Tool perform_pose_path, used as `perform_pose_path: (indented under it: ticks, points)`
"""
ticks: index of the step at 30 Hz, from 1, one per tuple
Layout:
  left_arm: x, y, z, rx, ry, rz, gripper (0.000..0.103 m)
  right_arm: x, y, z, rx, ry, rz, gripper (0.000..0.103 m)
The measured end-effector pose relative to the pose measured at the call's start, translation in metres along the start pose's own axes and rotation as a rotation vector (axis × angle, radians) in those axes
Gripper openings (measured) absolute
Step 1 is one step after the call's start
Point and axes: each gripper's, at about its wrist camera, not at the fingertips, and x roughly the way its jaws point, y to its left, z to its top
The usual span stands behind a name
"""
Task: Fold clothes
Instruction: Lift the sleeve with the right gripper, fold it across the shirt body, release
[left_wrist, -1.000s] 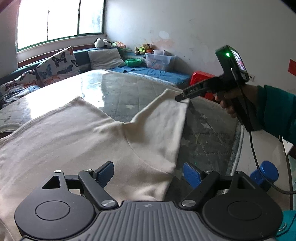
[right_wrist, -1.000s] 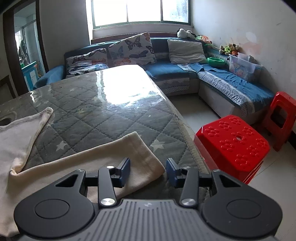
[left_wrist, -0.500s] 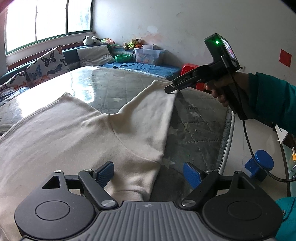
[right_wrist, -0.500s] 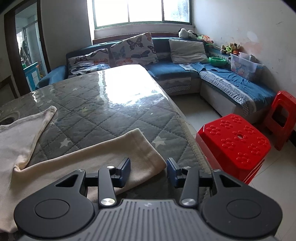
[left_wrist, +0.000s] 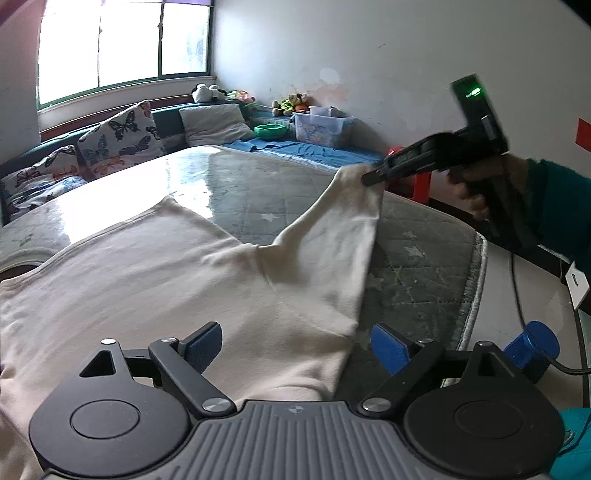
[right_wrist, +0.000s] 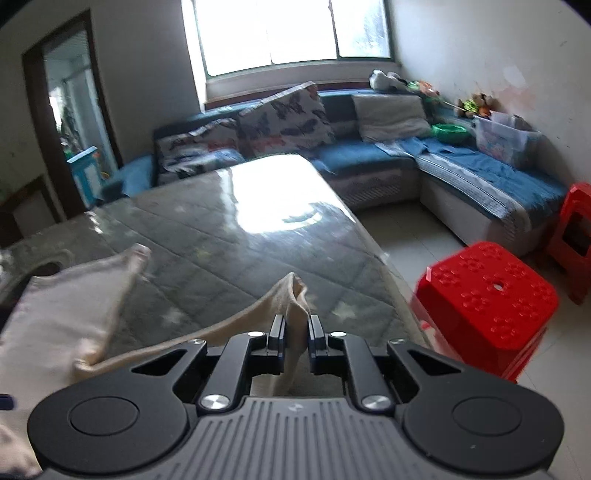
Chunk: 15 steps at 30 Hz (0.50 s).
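Note:
A cream long-sleeved shirt (left_wrist: 166, 266) lies spread on the quilted grey table top (left_wrist: 424, 266). Its sleeve (left_wrist: 332, 229) runs up to the right. There my right gripper (left_wrist: 369, 179), held by a hand in a teal sleeve, has its jaws closing on the sleeve's end. The right wrist view shows the pads of that gripper (right_wrist: 295, 325) pinching the cuff (right_wrist: 293, 295), which stands up between them, lifted off the table. My left gripper (left_wrist: 295, 339) hovers over the shirt near its right edge. Its jaws are opening wide, and the blue fingers (left_wrist: 205, 345) press on nothing.
The table's right edge (left_wrist: 476, 280) drops to the floor. A red stool (right_wrist: 487, 306) stands close beside it, another (right_wrist: 576, 229) further back. A blue corner sofa (right_wrist: 461, 173) with cushions and a plastic box (right_wrist: 506, 140) lines the walls. A blue cylinder (left_wrist: 532, 347) with a cable sits low right.
My right gripper has shut on the sleeve's cuff and raised it off the table, so the sleeve now slopes upward. The left gripper has stayed over the shirt.

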Motion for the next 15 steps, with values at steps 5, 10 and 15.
perform_pose_path:
  ticks: [5,10,15]
  points:
    - [-0.015,0.014,-0.004,-0.029,-0.025,0.040,0.091,-0.034,0.023,0.013,-0.030,-0.034,0.115,0.010]
    - [-0.032,0.028,-0.013,-0.062,-0.044,0.084,0.092,-0.067,0.060,0.031,-0.084,-0.061,0.274,0.010]
    - [-0.050,0.041,-0.023,-0.102,-0.074,0.119,0.093,-0.081,0.110,0.046,-0.164,-0.059,0.406,0.010]
